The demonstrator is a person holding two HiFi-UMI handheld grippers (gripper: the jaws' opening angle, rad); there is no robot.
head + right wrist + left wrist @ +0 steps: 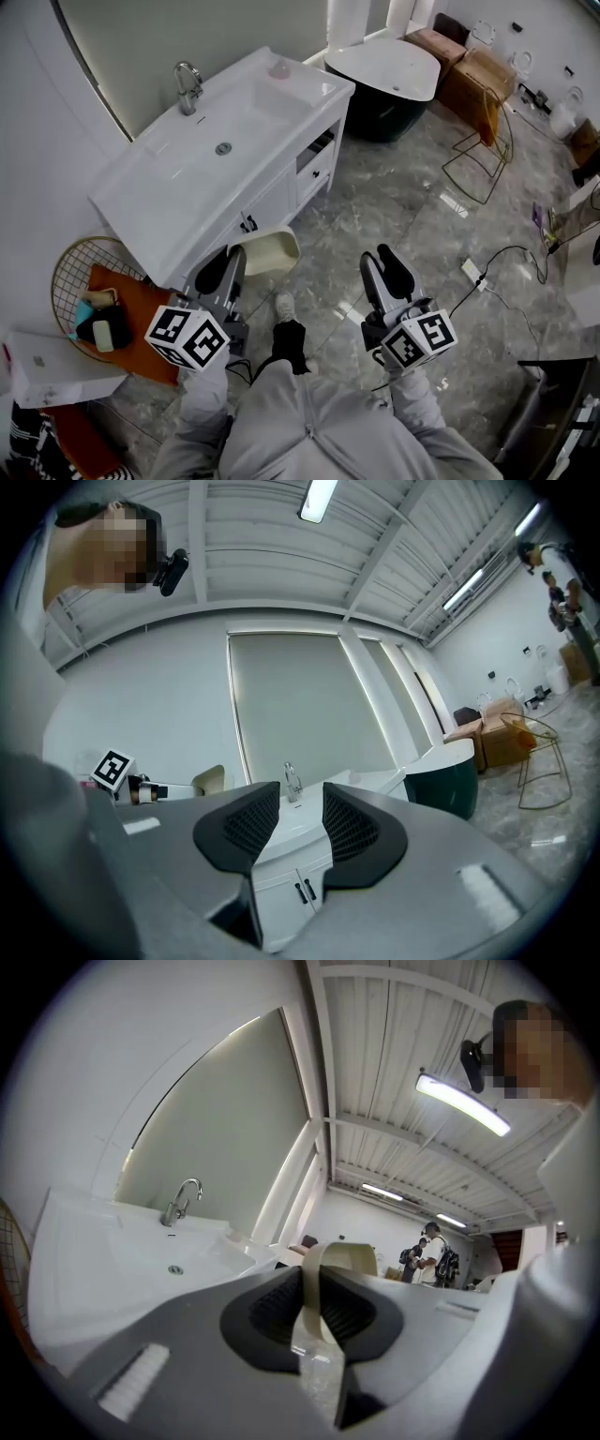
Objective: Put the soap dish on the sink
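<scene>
While the left gripper (234, 256) is clamping its jaws fully together on the thin rim of the cream soap dish (269, 251), the dish is hanging in the air just off the front of the white cabinet (281, 192), not on the sink (248, 122). In the left gripper view the left gripper (314, 1309) is pinching the soap dish (345, 1257) edge-on, with the bowl of the dish sticking out past the pads. The right gripper (382, 264) is holding its jaws apart with nothing between them. In its own view the right gripper (291, 822) is framing only the distant faucet (292, 782) and the cabinet doors in the gap. The sink's counter is lying bare around the basin, with the faucet (189, 86) standing at the back edge and a small pink thing (278, 68) sitting near the far corner. A round wire basket (67, 272) holding an orange cloth (141, 314) is sitting close beside the sink's near left corner. The grey marble floor (394, 211) is lying open ahead of both grippers and to the right. A dark bathtub (384, 75) is standing past the sink's far end, with a gold wire chair (483, 155) well to the right. A power strip (472, 272) with its cable is lying on the floor near the right gripper.
</scene>
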